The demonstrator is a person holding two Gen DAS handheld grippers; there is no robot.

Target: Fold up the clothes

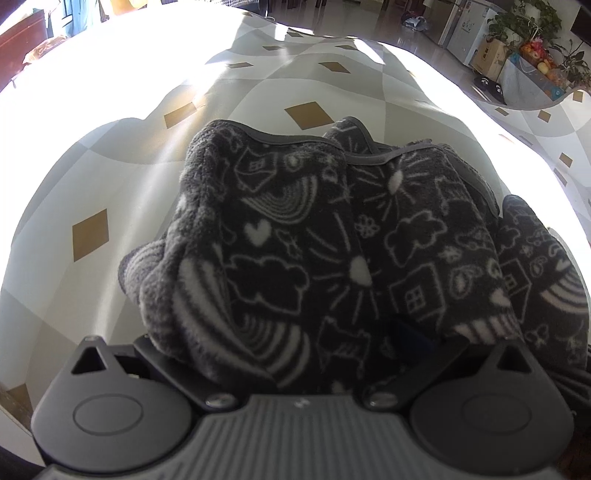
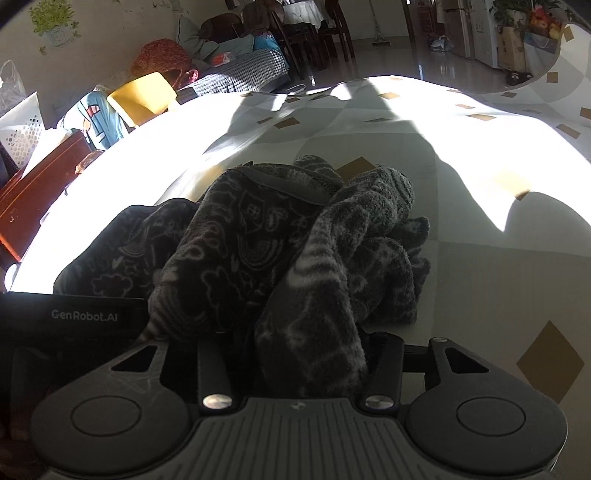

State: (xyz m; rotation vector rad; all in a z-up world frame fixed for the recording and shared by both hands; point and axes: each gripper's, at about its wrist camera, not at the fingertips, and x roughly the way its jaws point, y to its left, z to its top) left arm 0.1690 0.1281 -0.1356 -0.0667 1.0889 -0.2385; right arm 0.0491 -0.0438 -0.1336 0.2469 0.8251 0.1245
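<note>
A dark grey fleece garment (image 1: 314,240) printed with white rainbows, clouds and houses lies bunched on the table (image 1: 110,192), whose cloth is white and grey with tan diamonds. In the left wrist view the fleece drapes over my left gripper (image 1: 295,328) and hides its fingers; the jaws appear closed on a fold. In the right wrist view a thick roll of the same garment (image 2: 314,266) runs between the jaws of my right gripper (image 2: 295,332), which grip it with the fingertips buried in cloth. The left gripper's black body (image 2: 85,315) sits close on the left.
Bright sunlit tablecloth (image 2: 480,155) stretches beyond the garment. A red-brown wooden piece (image 2: 37,192) stands off the table's left edge, with a yellow chair back (image 2: 144,96), a sofa and dining chairs (image 2: 295,33) behind. Plants and boxes (image 1: 517,48) fill the far right.
</note>
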